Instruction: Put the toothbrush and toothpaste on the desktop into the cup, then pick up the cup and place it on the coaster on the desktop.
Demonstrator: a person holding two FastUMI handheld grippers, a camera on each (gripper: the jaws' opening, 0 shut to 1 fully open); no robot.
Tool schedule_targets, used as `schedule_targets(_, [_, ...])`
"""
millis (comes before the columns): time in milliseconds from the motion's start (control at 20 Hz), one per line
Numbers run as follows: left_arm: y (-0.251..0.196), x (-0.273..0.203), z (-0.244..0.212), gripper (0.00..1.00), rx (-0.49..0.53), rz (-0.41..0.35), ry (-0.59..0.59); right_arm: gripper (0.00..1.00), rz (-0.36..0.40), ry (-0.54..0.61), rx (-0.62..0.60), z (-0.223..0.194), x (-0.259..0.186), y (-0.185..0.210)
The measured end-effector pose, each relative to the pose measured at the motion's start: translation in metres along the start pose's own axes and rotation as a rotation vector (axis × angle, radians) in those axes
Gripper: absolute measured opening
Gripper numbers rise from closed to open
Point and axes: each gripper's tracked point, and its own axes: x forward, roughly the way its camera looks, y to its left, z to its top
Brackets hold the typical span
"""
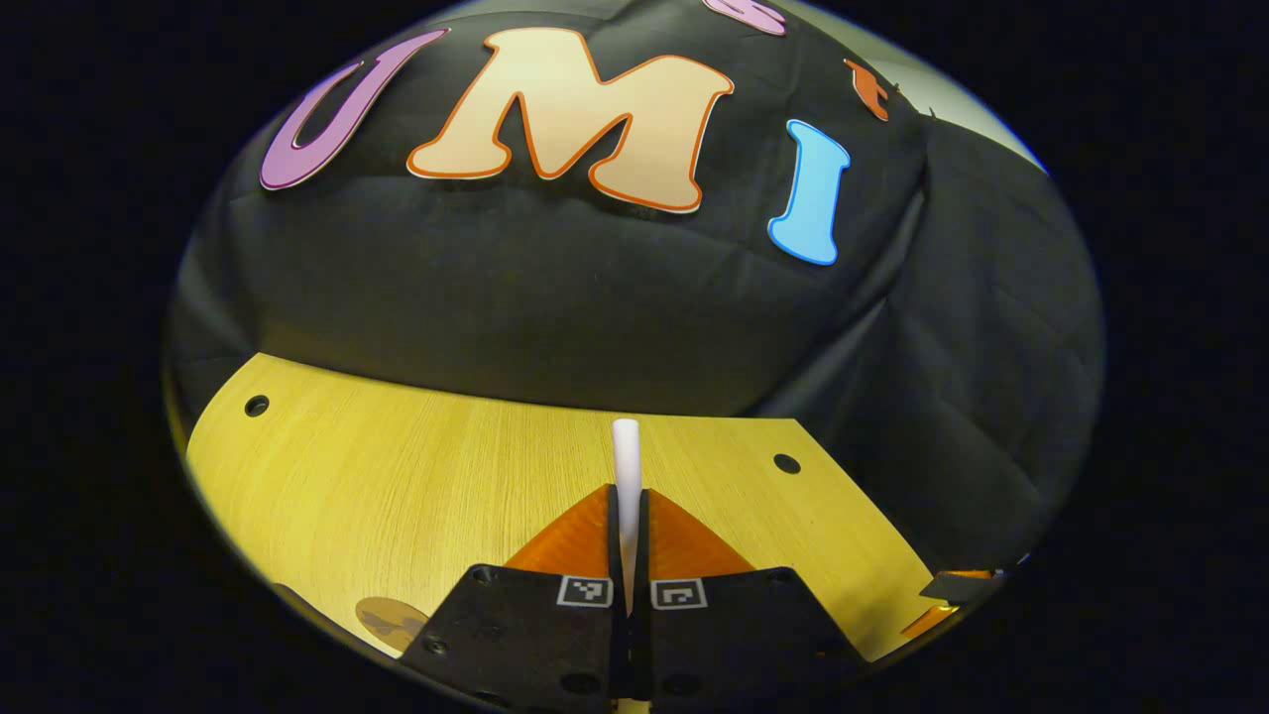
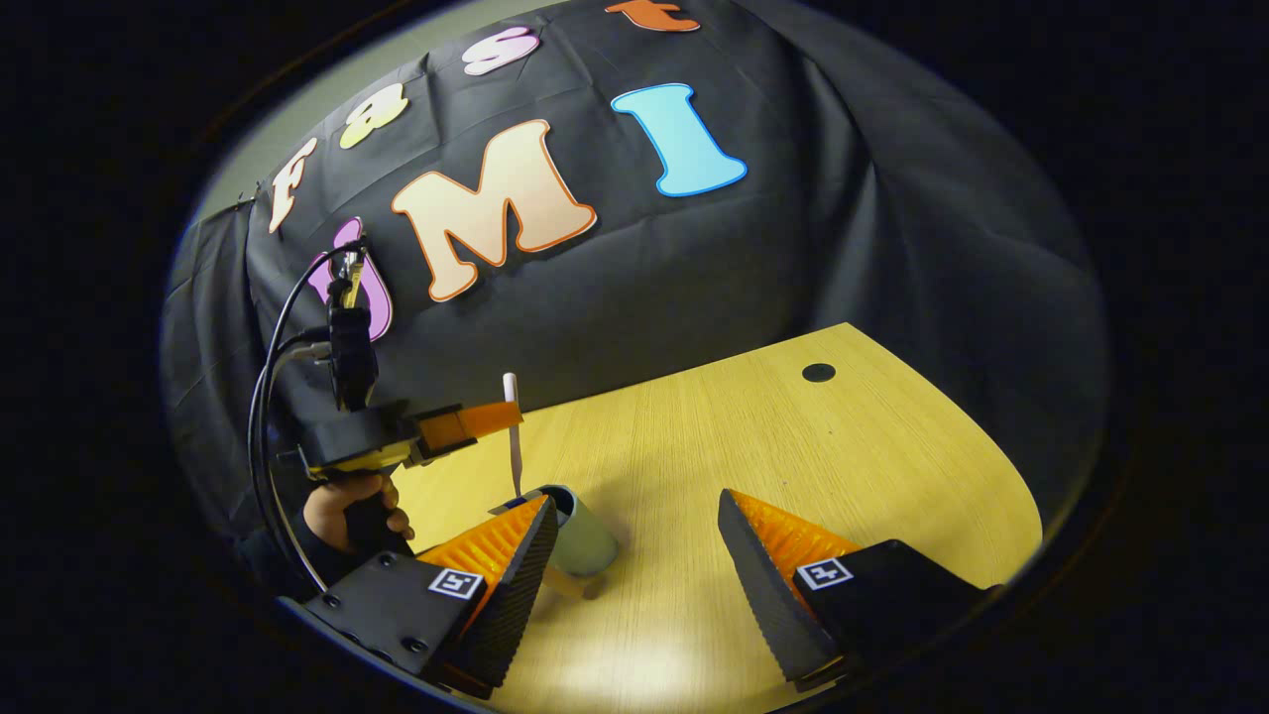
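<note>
My left gripper (image 1: 627, 491) is shut on a white toothbrush (image 1: 626, 451), whose end sticks out past the fingertips. In the right gripper view a hand holds that left gripper (image 2: 496, 417) in the air, with the toothbrush (image 2: 513, 441) hanging upright from it. The brush's lower end is just above the mouth of a grey-green cup (image 2: 587, 540). The cup stands on the wooden desktop (image 2: 793, 446), partly hidden behind one finger of my right gripper (image 2: 635, 496). That gripper is open with nothing between its fingers. A round brown coaster (image 1: 392, 620) lies at the lower left in the left gripper view.
The desktop (image 1: 397, 476) has round cable holes (image 1: 786, 463) (image 2: 818, 372) near its far edge. Black cloth walls it in behind and on the right. A black cable (image 2: 268, 397) loops up from the left gripper. Bare wood lies right of the cup.
</note>
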Motion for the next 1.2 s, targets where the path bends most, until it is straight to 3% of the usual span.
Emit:
schedule_targets(350, [-0.011, -0.035, -0.021, 0.05, 0.007, -0.001, 0.0, 0.98, 0.033, 0.016, -0.004, -0.003, 0.003, 0.009])
schedule_targets(400, [-0.014, -0.041, -0.023, 0.05, 0.009, -0.006, 0.0, 0.94, 0.04, 0.022, -0.005, -0.005, 0.003, 0.01])
schedule_targets(500, [-0.02, -0.053, -0.029, 0.13, 0.01, -0.015, 0.0, 0.98, 0.058, 0.033, -0.004, -0.006, 0.004, 0.013])
schedule_targets(550, [-0.022, -0.06, -0.029, 0.44, 0.01, -0.01, -0.001, 0.98, 0.065, 0.042, -0.005, -0.007, 0.005, 0.015])
schedule_targets(750, [-0.004, -0.098, -0.018, 0.99, 0.042, 0.086, -0.076, 0.98, 0.115, 0.114, -0.018, -0.019, 0.009, 0.027])
schedule_targets(800, [0.003, -0.107, -0.015, 0.97, 0.043, 0.11, -0.093, 0.94, 0.125, 0.139, -0.028, -0.022, 0.01, 0.032])
schedule_targets(900, [0.016, -0.127, -0.009, 0.95, 0.033, 0.154, -0.125, 0.98, 0.121, 0.175, -0.059, -0.026, 0.016, 0.039])
schedule_targets(1150, [0.068, -0.174, -0.02, 0.95, 0.094, 0.266, -0.125, 0.98, 0.087, 0.328, -0.141, -0.045, 0.022, 0.064])
schedule_targets(1200, [0.079, -0.183, -0.02, 0.95, 0.102, 0.281, -0.131, 0.94, 0.081, 0.372, -0.164, -0.056, 0.021, 0.069])
